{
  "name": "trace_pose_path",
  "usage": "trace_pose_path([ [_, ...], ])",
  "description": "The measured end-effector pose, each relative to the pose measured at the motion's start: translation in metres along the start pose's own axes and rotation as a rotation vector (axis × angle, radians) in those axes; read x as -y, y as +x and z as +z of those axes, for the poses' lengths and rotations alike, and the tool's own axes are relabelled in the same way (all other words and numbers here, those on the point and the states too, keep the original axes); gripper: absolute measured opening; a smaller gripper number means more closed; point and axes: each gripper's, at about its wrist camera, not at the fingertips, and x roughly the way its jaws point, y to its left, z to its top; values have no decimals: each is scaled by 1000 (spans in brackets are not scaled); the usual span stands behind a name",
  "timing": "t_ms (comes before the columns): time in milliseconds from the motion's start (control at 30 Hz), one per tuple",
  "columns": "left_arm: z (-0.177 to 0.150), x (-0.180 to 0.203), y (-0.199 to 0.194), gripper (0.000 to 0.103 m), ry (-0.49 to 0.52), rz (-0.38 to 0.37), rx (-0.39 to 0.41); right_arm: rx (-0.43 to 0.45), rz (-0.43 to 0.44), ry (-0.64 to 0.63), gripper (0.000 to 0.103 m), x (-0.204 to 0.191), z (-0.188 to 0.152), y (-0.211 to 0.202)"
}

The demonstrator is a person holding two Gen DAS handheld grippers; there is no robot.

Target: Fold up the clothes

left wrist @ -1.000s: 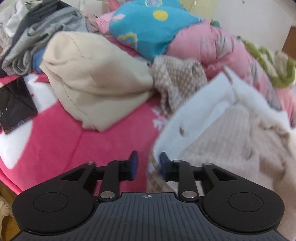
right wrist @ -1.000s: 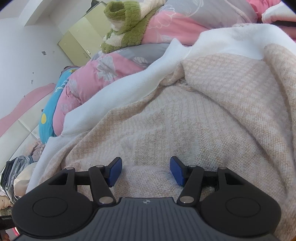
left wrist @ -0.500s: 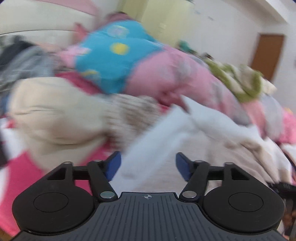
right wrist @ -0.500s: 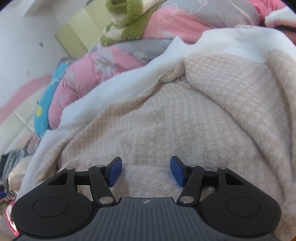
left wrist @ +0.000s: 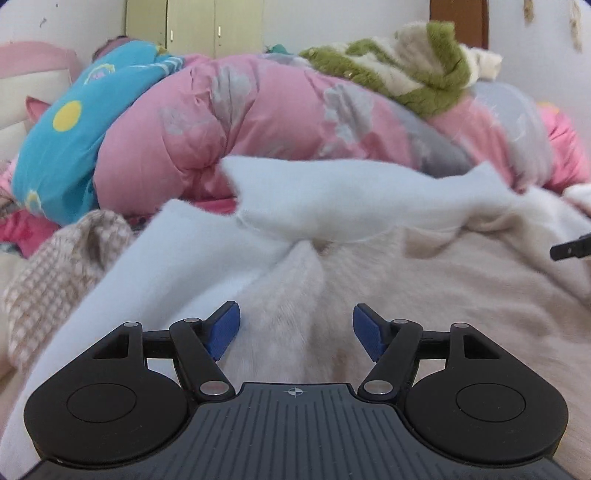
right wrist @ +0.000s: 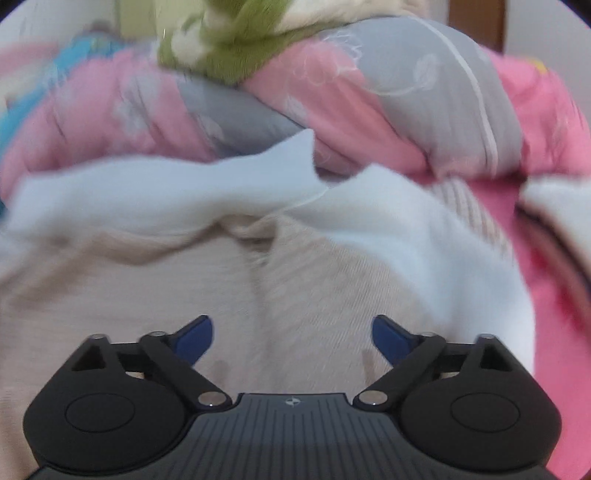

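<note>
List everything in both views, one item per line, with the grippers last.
beige knit garment: 1, beige with white lining, spread directly under both grippers
checked knit piece: 1, beige-white, left of garment
quilt: 1, pink and grey floral, bunched behind garment
blue bedding: 1, blue with yellow dot, far left
fuzzy blanket: 1, green-cream, atop quilt
wardrobe: 1, pale green, back wall
left gripper: open over garment
right gripper: open over garment

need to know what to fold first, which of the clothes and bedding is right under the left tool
The beige knit garment with the white fleecy collar. It lies directly below the open left tool, while the pink quilt, blue cloth and green-and-cream blanket sit farther back.
</note>
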Motion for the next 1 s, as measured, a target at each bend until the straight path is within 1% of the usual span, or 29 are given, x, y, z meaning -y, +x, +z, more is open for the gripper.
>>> trace_pose_path([
  [133, 3, -1, 18, 68, -4, 53, -4, -68, -76, -105, 101, -8, 18, 47],
  [167, 4, -1, 21, 68, -8, 59, -4, -85, -94, -131, 103, -10, 22, 58],
  [267, 5, -3, 26, 68, -17, 65, -4, -129, -149, -206, 103, -16, 34, 90],
  [300, 5, -3, 26, 68, -16, 66, -3, -120, -162, -219, 98, -16, 34, 88],
  [333, 5, -3, 27, 68, -16, 67, -2, -111, -175, -231, 90, -16, 34, 86],
  [367, 5, -3, 27, 68, -14, 67, -2, -102, -188, -243, 63, -17, 34, 84],
  [400, 6, -2, 27, 68, -12, 67, -2, -94, -200, -256, 33, -17, 33, 82],
  [467, 7, -2, 30, 68, -13, 68, -4, -85, -215, -274, 22, -15, 34, 78],
  [500, 9, -2, 31, 68, -17, 70, -6, -78, -238, -296, 17, -16, 33, 77],
  [567, 13, -1, 35, 68, -21, 73, -10, -49, -309, -365, 15, -20, 32, 76],
  [600, 15, 1, 38, 68, -16, 78, -11, -28, -336, -376, 15, -20, 34, 75],
  [633, 17, 3, 42, 68, -11, 82, -13, -8, -360, -378, 14, -18, 37, 74],
  [733, 25, 11, 55, 68, 11, 79, -23, 47, -407, -327, 13, -3, 56, 70],
  [767, 27, 14, 59, 68, 15, 79, -25, 73, -449, -331, 7, 1, 61, 70],
  [800, 29, 17, 64, 68, 18, 78, -28, 101, -506, -349, 6, 3, 66, 71],
  [833, 31, 20, 68, 68, 21, 75, -31, 131, -598, -408, 6, 4, 70, 76],
  [867, 32, 23, 72, 68, 23, 71, -32, 142, -638, -434, 6, 11, 75, 79],
  [933, 33, 30, 80, 68, 35, 65, -36, 105, -604, -358, 6, 34, 86, 85],
  [1000, 34, 37, 86, 68, 55, 61, -40, 84, -612, -329, 6, 51, 88, 98],
])
